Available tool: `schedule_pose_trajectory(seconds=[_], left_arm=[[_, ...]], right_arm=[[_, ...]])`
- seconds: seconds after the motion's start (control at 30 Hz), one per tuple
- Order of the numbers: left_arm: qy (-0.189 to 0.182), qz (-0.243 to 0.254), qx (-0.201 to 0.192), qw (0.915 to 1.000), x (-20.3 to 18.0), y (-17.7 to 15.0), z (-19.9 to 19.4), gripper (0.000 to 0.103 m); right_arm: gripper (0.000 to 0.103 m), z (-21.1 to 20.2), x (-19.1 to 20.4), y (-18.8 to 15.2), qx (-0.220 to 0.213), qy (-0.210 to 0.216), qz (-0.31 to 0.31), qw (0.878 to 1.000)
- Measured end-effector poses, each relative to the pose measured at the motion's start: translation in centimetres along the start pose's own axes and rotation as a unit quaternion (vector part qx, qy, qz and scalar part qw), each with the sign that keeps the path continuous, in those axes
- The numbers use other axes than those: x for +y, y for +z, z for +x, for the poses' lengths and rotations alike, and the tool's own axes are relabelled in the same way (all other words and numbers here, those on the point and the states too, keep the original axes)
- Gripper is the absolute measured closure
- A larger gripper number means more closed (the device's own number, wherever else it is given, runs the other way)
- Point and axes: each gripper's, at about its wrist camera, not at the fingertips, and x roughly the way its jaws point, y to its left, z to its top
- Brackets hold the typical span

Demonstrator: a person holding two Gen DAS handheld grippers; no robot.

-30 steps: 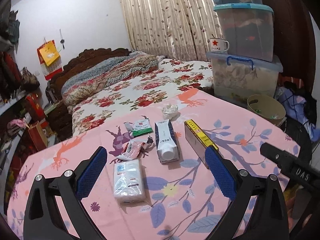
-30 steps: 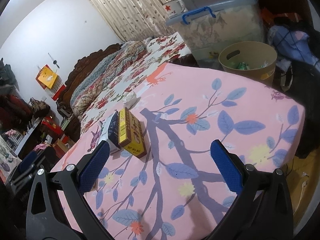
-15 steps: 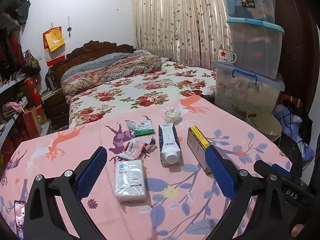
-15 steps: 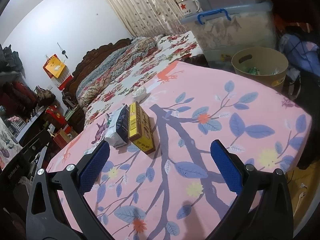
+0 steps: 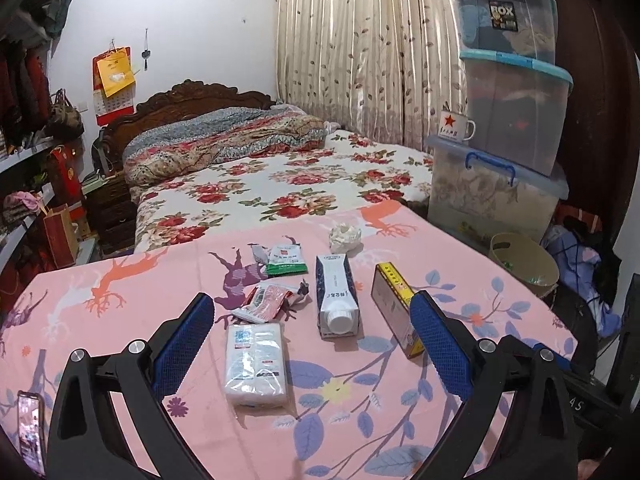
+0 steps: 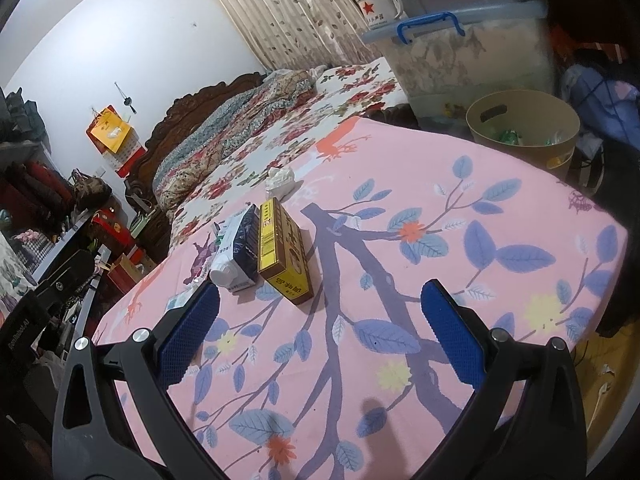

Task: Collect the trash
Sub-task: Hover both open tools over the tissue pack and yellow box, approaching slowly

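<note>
On the pink table cloth (image 5: pixel 120 288) lie a white tissue pack (image 5: pixel 256 364), a blue-and-white carton (image 5: pixel 335 296) on its side, a yellow box (image 5: pixel 394 308), a red wrapper (image 5: pixel 266 300), a green-and-white packet (image 5: pixel 286 259) and a crumpled white tissue (image 5: pixel 345 237). My left gripper (image 5: pixel 310 344) is open above the near edge, its fingers either side of the tissue pack and carton, holding nothing. My right gripper (image 6: pixel 320 328) hovers open and holds nothing, right of the yellow box (image 6: pixel 282 252) and carton (image 6: pixel 238 256). A tan bin (image 6: pixel 524 128) holding green scraps stands beyond the table's far right corner.
Stacked clear storage boxes (image 5: pixel 508 120) with a star mug (image 5: pixel 456 126) rise behind the bin. A flowered bed (image 5: pixel 280 176) lies past the table. Shelves and bags (image 5: pixel 36 152) fill the left. A phone (image 5: pixel 30 436) rests at the table's near left.
Both views have drawn back and levelled. In the right wrist view the box and carton have slid toward the centre. Both grippers stay open.
</note>
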Motion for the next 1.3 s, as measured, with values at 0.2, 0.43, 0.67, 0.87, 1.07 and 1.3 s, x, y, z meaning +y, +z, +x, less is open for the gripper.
schedule_pose_trajectory(seconds=[0.2,0.43,0.67,0.87,1.07,1.3], left_arm=[[-0.027,-0.019,-0.001,0.9995,0.6,-0.3,0.2,0.009],[-0.029,-0.022,0.027,0.9989,1.0,-0.5,1.2,0.009],[-0.005,-0.022,0.034,0.9992,1.5,-0.7,1.6,0.009],[-0.005,-0.035,0.047,0.9983,2.4,-0.8,2.0,0.009],[-0.01,-0.041,0.06,0.9973,2.8,-1.0,2.4,0.009],[-0.006,-0.048,0.062,0.9969,3.2,-1.1,2.6,0.009]], right_arm=[[0.003,0.0,0.2,-0.1,0.0,0.003,-0.004,1.0],[0.003,0.1,0.1,-0.2,0.002,0.005,-0.002,1.0],[0.003,0.3,0.1,-0.3,0.005,0.007,-0.004,1.0],[0.003,0.3,0.3,-0.4,0.006,0.008,-0.009,1.0],[0.003,0.3,0.6,-0.5,0.005,0.008,-0.015,1.0],[0.003,0.5,0.8,-0.6,0.01,0.01,-0.017,1.0]])
